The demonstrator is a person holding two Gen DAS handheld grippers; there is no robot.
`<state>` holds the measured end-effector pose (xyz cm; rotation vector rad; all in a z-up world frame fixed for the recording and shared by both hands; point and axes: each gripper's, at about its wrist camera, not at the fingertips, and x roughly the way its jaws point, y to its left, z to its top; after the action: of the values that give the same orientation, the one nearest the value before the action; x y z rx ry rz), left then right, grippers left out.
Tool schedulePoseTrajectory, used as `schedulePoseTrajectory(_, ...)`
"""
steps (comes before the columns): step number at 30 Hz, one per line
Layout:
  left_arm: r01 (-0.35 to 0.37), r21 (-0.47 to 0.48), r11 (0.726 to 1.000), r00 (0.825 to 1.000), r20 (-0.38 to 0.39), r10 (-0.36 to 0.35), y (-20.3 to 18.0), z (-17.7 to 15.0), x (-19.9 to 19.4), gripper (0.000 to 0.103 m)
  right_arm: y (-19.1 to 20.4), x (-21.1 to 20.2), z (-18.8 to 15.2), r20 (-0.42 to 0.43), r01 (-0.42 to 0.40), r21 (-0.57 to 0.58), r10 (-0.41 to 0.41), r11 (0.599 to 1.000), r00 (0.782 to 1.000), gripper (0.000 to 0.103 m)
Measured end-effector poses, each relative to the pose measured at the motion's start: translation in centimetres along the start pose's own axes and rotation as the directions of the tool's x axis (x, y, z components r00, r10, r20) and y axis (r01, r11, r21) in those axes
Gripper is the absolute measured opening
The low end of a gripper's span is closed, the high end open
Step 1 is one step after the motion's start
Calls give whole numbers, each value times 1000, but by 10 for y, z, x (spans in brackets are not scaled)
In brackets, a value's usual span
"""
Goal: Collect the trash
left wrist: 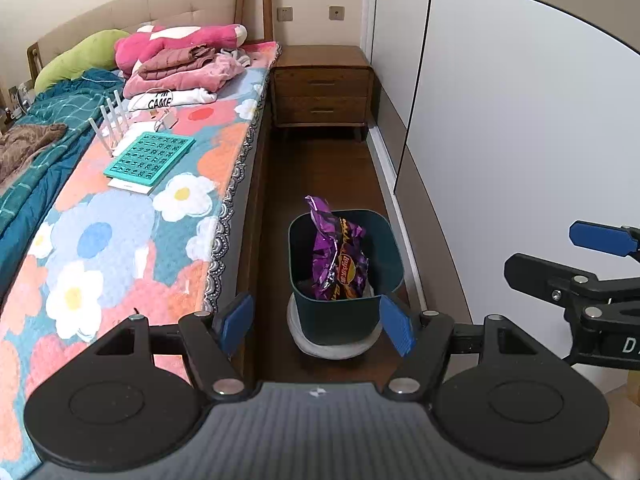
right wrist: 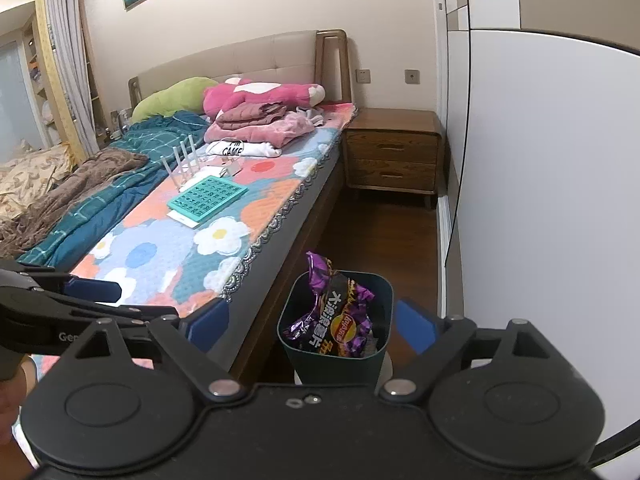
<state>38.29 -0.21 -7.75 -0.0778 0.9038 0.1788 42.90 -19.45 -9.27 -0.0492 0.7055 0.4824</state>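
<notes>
A dark teal trash bin (left wrist: 344,316) stands on the wooden floor between the bed and the wardrobe. A crumpled purple chip bag (left wrist: 338,256) sticks up out of it. My left gripper (left wrist: 318,326) is open and empty, above and just in front of the bin. My right gripper (right wrist: 312,330) is open and empty too, with the bin (right wrist: 336,364) and the chip bag (right wrist: 338,320) between its blue pads. Each gripper shows at the edge of the other's view.
The bed (left wrist: 120,240) with a flowered cover lies on the left, holding a teal number board (left wrist: 150,156), a white router (left wrist: 112,128) and folded clothes (left wrist: 180,68). A wooden nightstand (left wrist: 322,88) stands at the far end. White wardrobe doors (left wrist: 520,140) line the right.
</notes>
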Motion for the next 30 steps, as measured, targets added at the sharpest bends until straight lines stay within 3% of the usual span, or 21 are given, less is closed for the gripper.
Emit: schedulePoseTrajectory(30, 4, 2, 1000, 1000, 5, -4, 6, 9, -10, 69, 1, -7, 9, -6, -19, -10, 19, 1000, 1000, 94)
